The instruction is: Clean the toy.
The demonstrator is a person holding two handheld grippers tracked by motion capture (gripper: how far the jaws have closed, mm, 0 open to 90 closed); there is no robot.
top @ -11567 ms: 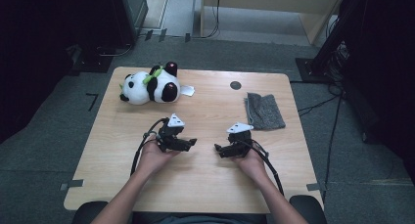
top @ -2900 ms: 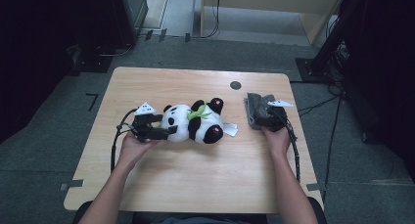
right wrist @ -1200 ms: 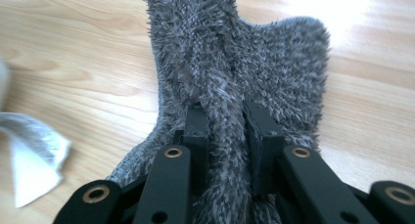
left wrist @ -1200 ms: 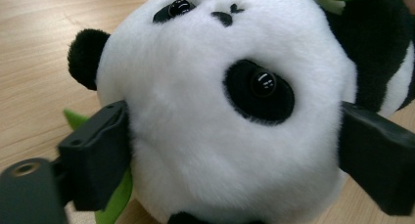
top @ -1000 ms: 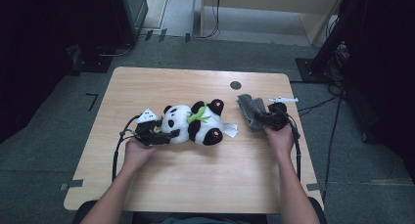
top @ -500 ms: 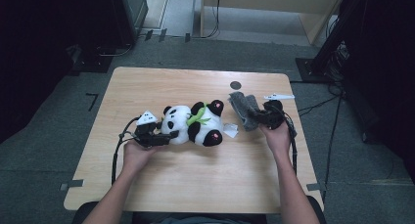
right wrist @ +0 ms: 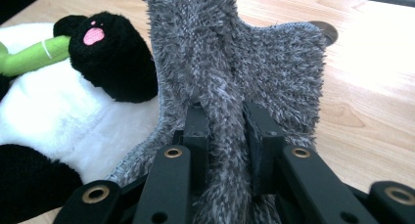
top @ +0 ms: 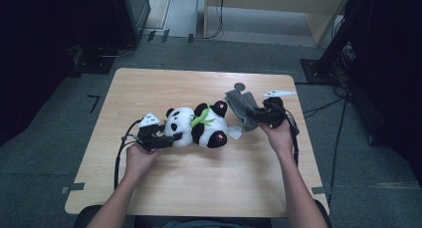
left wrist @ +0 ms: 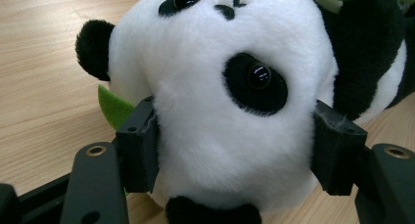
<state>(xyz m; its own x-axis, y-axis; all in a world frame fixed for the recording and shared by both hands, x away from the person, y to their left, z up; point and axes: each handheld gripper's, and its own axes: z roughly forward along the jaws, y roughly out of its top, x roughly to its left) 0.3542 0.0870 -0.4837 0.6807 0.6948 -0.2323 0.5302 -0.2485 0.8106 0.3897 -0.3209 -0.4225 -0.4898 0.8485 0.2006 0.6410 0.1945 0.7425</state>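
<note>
A black-and-white plush panda [top: 196,126] with a green leaf lies on its back mid-table. My left gripper [top: 166,138] is at its head. In the left gripper view the pads press into both sides of the white head [left wrist: 220,111], and the jaws of this gripper [left wrist: 235,150] have just been closing on it. My right gripper [top: 254,117] is shut on a grey fuzzy cloth [top: 240,106] and holds it off the table just right of the panda's feet. In the right gripper view the cloth [right wrist: 244,53] bunches between that gripper's jaws [right wrist: 226,121], with the panda [right wrist: 58,111] at the left.
The wooden table [top: 199,188] has a small dark round disc [top: 239,86] behind the cloth. A white tag [top: 234,133] lies by the panda's foot. Dark floor, cables and equipment surround the table.
My right gripper has lifted the grey cloth off the table and carried it left toward the panda's feet. The left gripper and the panda have stayed in place.
</note>
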